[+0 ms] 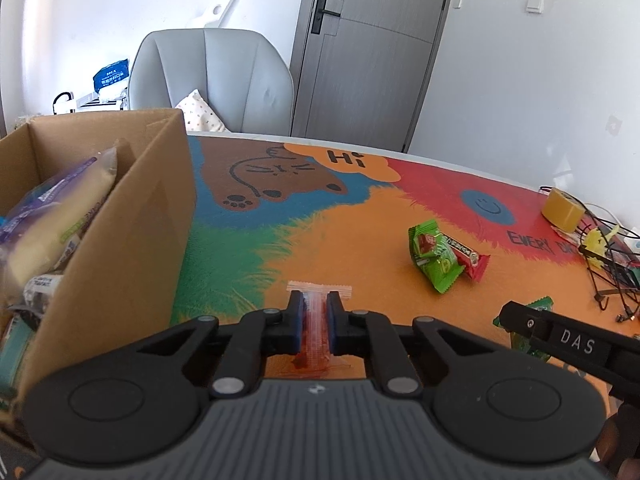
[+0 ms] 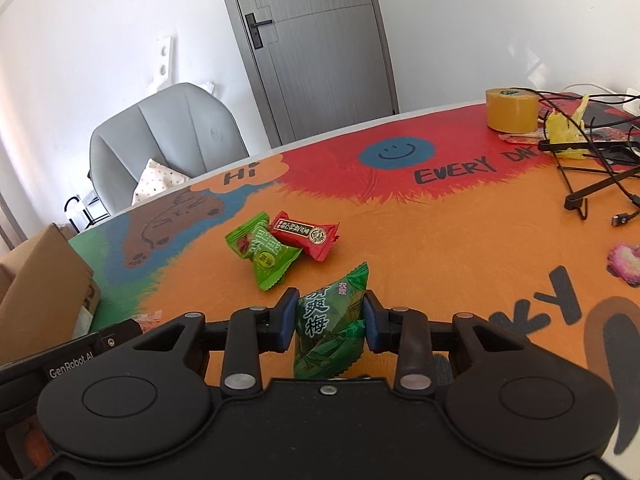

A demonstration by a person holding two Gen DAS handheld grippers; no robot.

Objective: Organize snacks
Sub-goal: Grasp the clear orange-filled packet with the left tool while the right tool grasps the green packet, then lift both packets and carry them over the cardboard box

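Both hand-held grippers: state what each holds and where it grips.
Left hand-held gripper: clear red-filled sachet, pinched across its middle. Right hand-held gripper: dark green snack packet, pinched at its sides.

Bright daylight, soft shadows, sharp centre, fisheye bending and dark corners

my box [image 1: 120, 216]: matt brown cardboard | my sachet [image 1: 316, 312]: clear crinkled plastic | my green packet [image 2: 330, 328]: glossy plastic film | tablecloth [image 2: 440, 240]: smooth, slight sheen | tape roll [image 2: 512, 110]: glossy
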